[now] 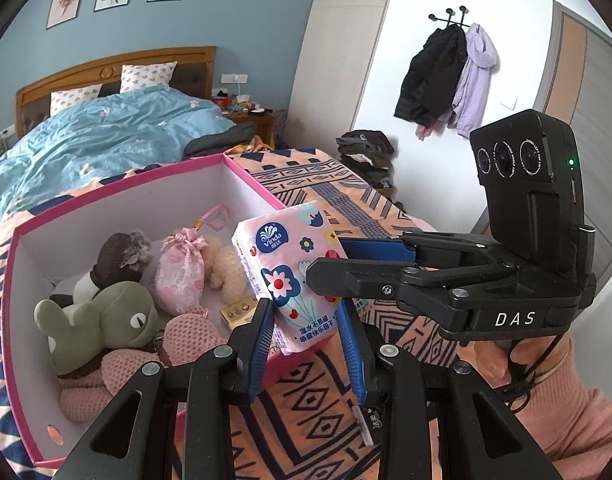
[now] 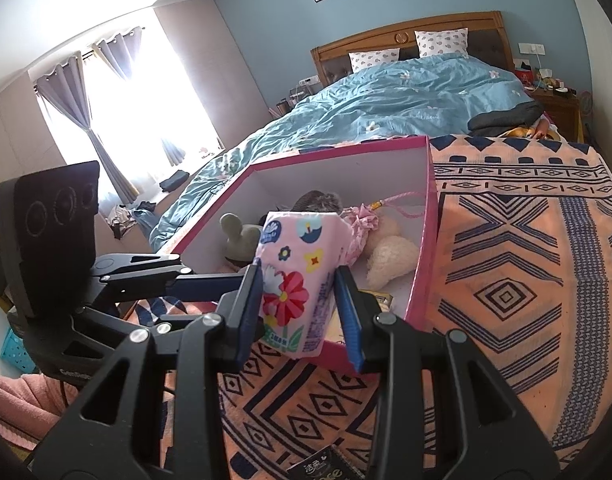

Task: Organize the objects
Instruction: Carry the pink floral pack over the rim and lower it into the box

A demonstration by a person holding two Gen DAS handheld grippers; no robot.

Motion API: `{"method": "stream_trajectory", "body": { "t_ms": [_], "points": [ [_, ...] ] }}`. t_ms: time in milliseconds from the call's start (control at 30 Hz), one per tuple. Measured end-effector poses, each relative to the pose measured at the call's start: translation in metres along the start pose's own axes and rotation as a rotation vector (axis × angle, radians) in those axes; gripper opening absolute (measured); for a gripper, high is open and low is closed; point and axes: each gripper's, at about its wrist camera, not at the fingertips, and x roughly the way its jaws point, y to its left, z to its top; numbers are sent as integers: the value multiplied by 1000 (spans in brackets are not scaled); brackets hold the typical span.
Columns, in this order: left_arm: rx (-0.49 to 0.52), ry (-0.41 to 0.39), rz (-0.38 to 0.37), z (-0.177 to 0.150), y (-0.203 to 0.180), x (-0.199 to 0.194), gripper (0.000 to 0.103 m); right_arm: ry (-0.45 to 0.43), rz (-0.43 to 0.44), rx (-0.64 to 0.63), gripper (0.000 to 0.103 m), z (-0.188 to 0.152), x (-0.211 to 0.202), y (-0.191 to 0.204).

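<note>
Left wrist view puts the pink tissue pack (image 1: 291,276) upright between my left gripper (image 1: 306,322) pads, which are clamped on its lower part, while my right gripper (image 1: 330,258) comes in from the side and pinches the same pack higher up. In the right wrist view my right gripper (image 2: 300,300) has both pads pressed on the pack's faces too. The pink box (image 1: 118,188) with its plush toys (image 1: 106,320) lies just ahead and left of my left fingers. I judge this a handover or joint carry; next, one gripper should let go and the other lower the pack over the rim.
</note>
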Motion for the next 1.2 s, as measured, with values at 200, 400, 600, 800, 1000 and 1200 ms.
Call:
{"method": "stream_trajectory", "body": {
  "t_ms": [200, 400, 600, 800, 1000, 1200],
  "points": [
    [-5, 3, 1, 1, 2, 2, 32, 6, -5, 1, 40, 2, 3, -3],
    [-6, 9, 8, 2, 3, 6, 32, 8, -12, 1, 40, 4, 5, -5],
    [-12, 12, 12, 5, 4, 9, 32, 9, -16, 1, 40, 6, 7, -7],
    [-19, 16, 13, 7, 7, 12, 32, 11, -22, 8, 40, 8, 9, -12],
    [-35, 30, 11, 8, 11, 20, 32, 16, -27, 14, 40, 9, 13, -15],
    [-56, 44, 5, 8, 15, 26, 32, 26, -31, 18, 40, 8, 17, -18]
  ]
}}
